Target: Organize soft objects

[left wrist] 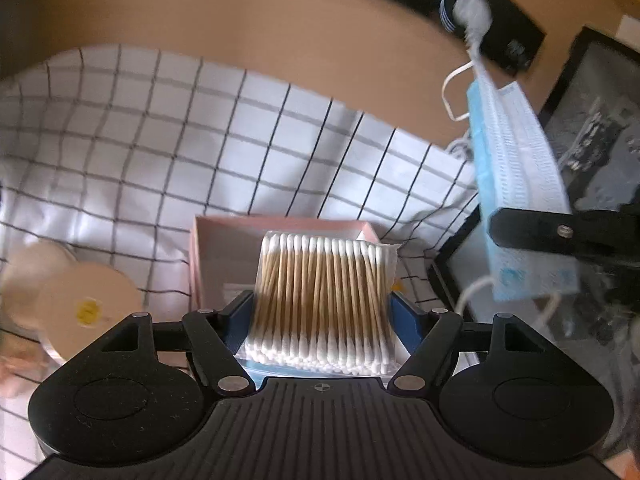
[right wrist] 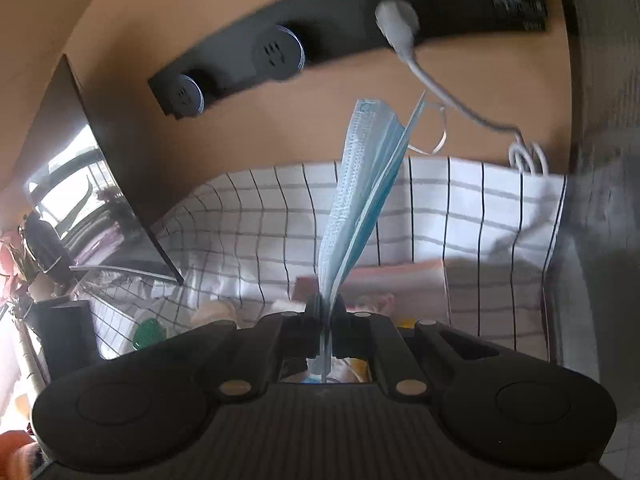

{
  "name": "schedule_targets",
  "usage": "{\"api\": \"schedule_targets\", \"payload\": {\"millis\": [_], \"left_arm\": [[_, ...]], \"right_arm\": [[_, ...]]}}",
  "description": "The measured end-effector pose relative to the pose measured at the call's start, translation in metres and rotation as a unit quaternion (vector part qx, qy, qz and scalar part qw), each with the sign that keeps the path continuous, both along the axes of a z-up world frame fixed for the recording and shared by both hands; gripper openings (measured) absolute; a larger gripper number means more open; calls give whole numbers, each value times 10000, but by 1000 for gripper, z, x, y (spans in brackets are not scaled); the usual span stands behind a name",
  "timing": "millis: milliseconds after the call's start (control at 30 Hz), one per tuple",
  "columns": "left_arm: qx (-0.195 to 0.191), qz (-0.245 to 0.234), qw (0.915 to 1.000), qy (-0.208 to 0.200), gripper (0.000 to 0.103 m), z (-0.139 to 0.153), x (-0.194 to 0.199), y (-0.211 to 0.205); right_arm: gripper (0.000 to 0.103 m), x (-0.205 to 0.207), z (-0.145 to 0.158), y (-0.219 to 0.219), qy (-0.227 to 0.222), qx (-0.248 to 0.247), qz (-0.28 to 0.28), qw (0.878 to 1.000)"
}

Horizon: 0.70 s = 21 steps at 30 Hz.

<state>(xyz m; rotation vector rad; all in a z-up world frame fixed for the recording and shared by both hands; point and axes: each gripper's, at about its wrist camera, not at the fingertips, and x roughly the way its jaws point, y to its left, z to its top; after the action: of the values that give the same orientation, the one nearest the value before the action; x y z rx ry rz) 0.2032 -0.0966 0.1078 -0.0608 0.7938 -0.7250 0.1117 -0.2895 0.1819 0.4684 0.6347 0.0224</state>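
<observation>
Two hand-held grippers are each pinching a soft thing above the checked cloth (left wrist: 140, 152) on the tabletop. The left hand-held gripper (left wrist: 320, 312) grips a clear pack of swabs (left wrist: 320, 300) between its fingers — the pack stands upright, just near of a pink box (left wrist: 224, 248). The right hand-held gripper (right wrist: 324, 312) has its jaws pressed together on the near edge of a stack of blue masks (right wrist: 360, 200), which rise tilted toward the far wall; white ear loops (right wrist: 438, 136) dangle at the top. Round pads (left wrist: 80, 292) lie left, blurred.
</observation>
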Motion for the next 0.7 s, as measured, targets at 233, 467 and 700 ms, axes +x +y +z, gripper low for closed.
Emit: {"api": "schedule_targets", "payload": {"millis": [233,467,700], "left_arm": [[898,-260,9955,-132,77,-38,9,-33],[281,-119,9986,435,75,-30,38,-9],[81,-348,9991,214,75,-9,31,-2]], "right_arm": [[5,13,-55,4,491,124,1,9987],[5,39,-117,5,1115,627,33,9918],[6,66,-136,30,1310,484,340,9896]]}}
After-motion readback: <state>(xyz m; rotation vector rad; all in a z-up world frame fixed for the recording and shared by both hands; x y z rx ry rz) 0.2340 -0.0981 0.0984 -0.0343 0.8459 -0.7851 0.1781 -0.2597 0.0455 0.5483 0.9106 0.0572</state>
